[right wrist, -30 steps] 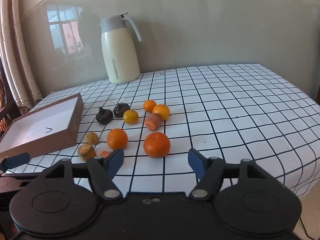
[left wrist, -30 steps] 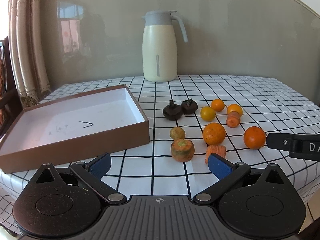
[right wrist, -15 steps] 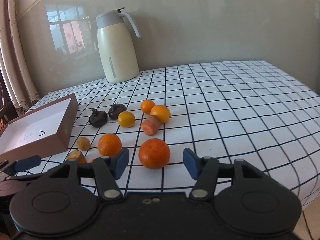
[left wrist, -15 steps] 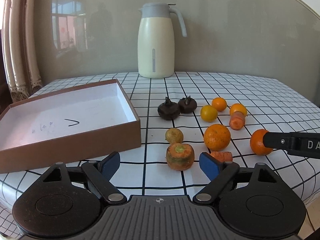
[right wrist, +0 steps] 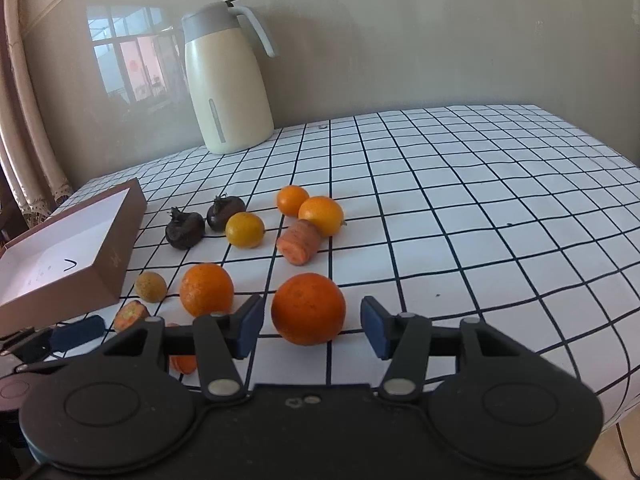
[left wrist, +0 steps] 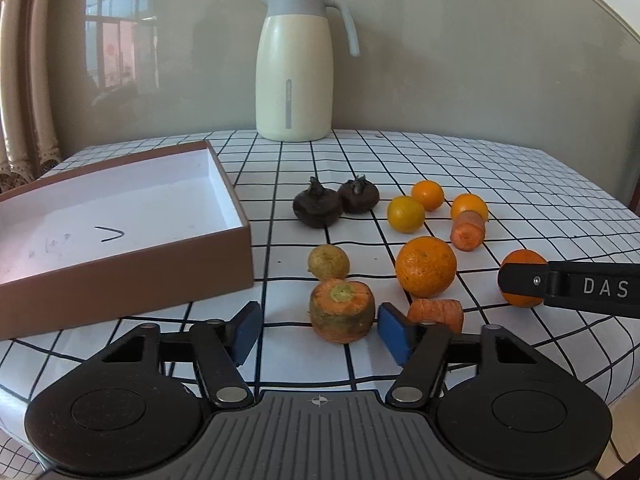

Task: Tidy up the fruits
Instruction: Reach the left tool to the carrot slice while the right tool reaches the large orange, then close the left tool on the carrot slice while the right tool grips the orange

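A table covered with a white cloth (left wrist: 420, 160) checked in black lines fills both views. At its far edge stands a cream jug (left wrist: 294, 68) with a grey lid. On the left lies a shallow brown box (left wrist: 120, 216), white inside. Beside it, spread loosely on the cloth, are two dark round fruits (left wrist: 318, 208), three small oranges (left wrist: 405, 214), two larger oranges (left wrist: 426, 266), a small yellowish fruit (left wrist: 328, 262), and three carrot pieces (left wrist: 342, 310).
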`<act>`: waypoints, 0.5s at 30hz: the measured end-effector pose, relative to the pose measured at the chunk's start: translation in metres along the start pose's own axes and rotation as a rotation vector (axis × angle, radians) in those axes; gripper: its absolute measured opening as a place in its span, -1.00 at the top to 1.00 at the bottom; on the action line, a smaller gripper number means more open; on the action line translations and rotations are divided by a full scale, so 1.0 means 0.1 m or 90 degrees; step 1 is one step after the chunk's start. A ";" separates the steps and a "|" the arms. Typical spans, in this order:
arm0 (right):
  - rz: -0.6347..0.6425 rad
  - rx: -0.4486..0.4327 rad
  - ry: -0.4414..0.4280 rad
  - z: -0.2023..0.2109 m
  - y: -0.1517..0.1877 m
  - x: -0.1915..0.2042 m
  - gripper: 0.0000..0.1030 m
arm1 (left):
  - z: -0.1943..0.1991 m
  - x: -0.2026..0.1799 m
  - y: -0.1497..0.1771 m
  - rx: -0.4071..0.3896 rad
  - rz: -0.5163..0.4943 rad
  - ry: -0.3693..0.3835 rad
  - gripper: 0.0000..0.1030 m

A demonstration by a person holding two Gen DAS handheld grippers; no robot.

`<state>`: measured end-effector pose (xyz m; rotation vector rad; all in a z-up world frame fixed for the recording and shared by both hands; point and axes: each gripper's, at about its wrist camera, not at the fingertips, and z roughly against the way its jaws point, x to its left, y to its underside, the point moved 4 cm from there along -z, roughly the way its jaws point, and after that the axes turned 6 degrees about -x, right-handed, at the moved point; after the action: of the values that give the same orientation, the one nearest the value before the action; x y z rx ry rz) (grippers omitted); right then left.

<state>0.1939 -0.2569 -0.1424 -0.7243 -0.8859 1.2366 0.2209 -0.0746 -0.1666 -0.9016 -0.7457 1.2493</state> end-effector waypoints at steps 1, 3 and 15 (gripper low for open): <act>0.000 0.000 0.001 -0.01 0.00 0.00 0.12 | -0.01 -0.01 0.00 -0.001 -0.001 0.002 -0.21; -0.005 0.002 0.002 -0.04 0.01 -0.01 0.14 | -0.01 -0.03 0.00 -0.004 0.000 0.004 -0.17; -0.003 -0.012 -0.007 -0.04 0.02 0.01 0.37 | 0.05 -0.13 0.03 -0.025 -0.026 0.010 0.29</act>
<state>0.1966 -0.2550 -0.1457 -0.7302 -0.9090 1.2312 0.2131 -0.0860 -0.1666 -0.9230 -0.7756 1.1944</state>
